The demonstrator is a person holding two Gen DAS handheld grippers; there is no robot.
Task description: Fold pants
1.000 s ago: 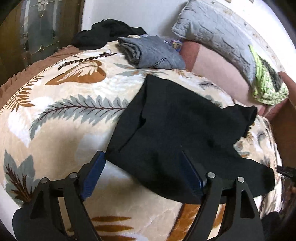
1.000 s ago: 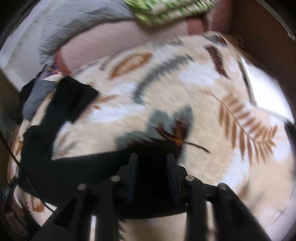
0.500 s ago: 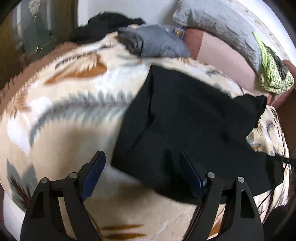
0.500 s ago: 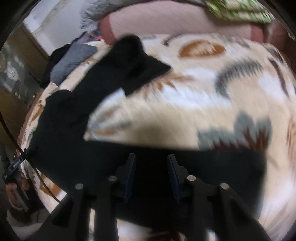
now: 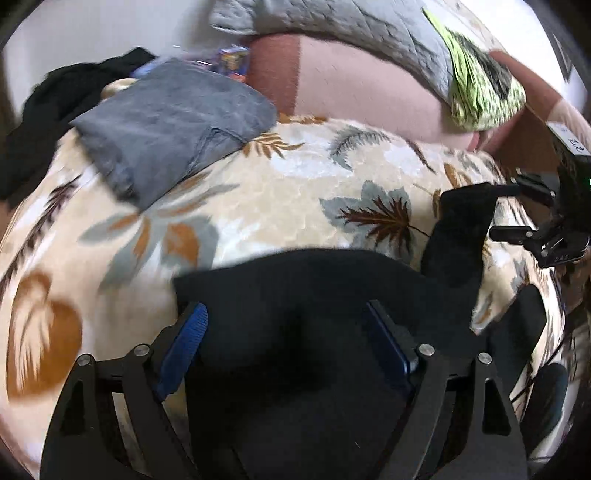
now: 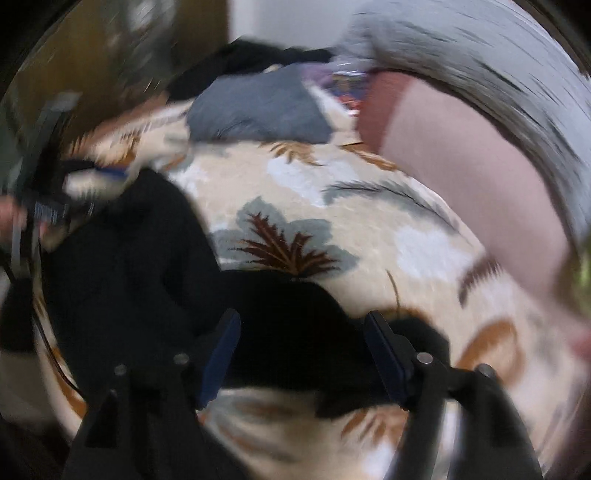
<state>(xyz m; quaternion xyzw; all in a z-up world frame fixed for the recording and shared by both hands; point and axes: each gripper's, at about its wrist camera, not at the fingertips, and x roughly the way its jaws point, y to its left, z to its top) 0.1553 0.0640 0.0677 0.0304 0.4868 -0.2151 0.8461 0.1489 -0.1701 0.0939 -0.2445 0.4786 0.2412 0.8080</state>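
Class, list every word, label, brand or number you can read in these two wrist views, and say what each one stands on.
None can be read.
White label on the right tongs: dark marks, too small.
Colourful box behind the folded grey garment: print too blurred.

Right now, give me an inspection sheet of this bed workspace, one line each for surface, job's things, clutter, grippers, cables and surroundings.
Surface: leaf-print blanket covering the bed.
Job's things: black pants lying partly folded, one leg end reaching right.
Clutter: folded grey garment, dark clothes pile, green patterned cloth.
Grippers: left gripper opening over the pants; right gripper opening, pants between the jaws, unpinched.
Cables: thin wire at the right edge.
Surroundings: grey quilted pillow, pink cushion, white wall.
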